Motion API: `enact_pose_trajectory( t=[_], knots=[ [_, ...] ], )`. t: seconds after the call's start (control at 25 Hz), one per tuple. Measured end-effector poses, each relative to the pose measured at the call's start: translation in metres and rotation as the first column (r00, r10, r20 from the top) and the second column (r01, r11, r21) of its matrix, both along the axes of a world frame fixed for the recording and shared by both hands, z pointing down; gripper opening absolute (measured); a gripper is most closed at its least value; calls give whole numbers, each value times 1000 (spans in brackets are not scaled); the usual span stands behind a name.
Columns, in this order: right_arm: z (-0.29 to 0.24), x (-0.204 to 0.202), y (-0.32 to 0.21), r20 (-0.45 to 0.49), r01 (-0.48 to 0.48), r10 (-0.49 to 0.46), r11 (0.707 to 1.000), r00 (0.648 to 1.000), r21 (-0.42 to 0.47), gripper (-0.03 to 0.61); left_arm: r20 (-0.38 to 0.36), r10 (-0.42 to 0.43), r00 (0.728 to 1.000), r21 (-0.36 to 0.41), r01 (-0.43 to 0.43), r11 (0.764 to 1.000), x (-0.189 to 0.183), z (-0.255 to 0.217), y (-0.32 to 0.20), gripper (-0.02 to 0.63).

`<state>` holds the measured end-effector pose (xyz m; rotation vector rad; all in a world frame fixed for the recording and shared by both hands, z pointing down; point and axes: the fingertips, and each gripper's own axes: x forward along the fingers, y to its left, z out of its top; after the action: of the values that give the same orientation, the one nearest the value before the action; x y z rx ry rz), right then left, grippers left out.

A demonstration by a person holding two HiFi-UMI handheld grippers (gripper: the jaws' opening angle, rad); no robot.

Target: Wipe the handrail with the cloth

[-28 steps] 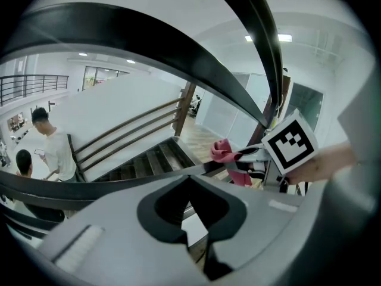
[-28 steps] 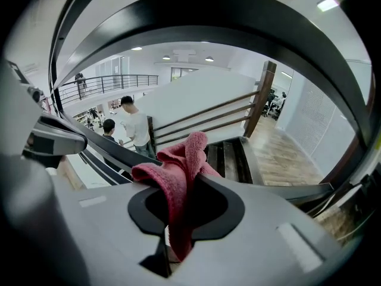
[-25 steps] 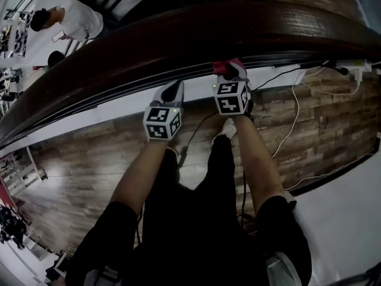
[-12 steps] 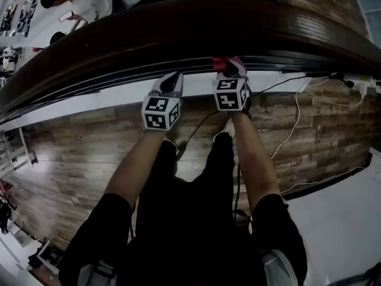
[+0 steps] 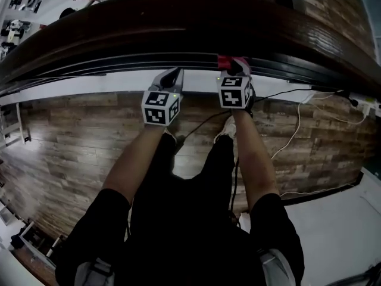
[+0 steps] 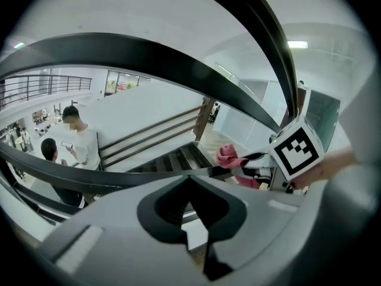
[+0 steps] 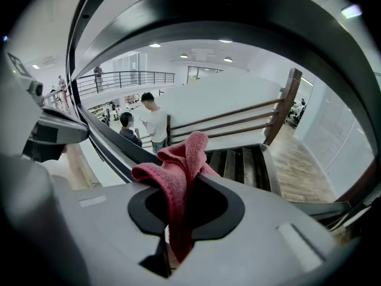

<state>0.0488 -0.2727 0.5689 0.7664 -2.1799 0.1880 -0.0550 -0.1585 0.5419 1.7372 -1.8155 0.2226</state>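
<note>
White cables (image 5: 294, 121) trail over the wooden floor (image 5: 77, 136) to the right of the right tool (image 5: 233, 65). The dark handrail (image 5: 178, 28) crosses just ahead of both tools. The right tool is clamped on the red cloth (image 7: 178, 171), held up at the rail's near edge. The left tool (image 5: 172, 75) is beside it, jaws together on nothing.

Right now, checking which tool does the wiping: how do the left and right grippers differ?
The right gripper is shut on the red cloth; the left gripper is shut on nothing. The right gripper reaches farther up toward the handrail than the left gripper. Both carry marker cubes.
</note>
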Motion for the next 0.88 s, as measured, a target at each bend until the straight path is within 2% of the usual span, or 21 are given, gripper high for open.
enact_pose_trajectory(
  t=[0.56,0.88],
  knots=[
    [1,-64,34,-53,125,-124,992,991,10,46,-30,-136,990,18,137,990,-59,0,49,-2],
    [2,-101,56,-38,125,-125,992,991,-2,46,-26,-123,992,17,124,992,-86,-3,66,-2]
  ],
)
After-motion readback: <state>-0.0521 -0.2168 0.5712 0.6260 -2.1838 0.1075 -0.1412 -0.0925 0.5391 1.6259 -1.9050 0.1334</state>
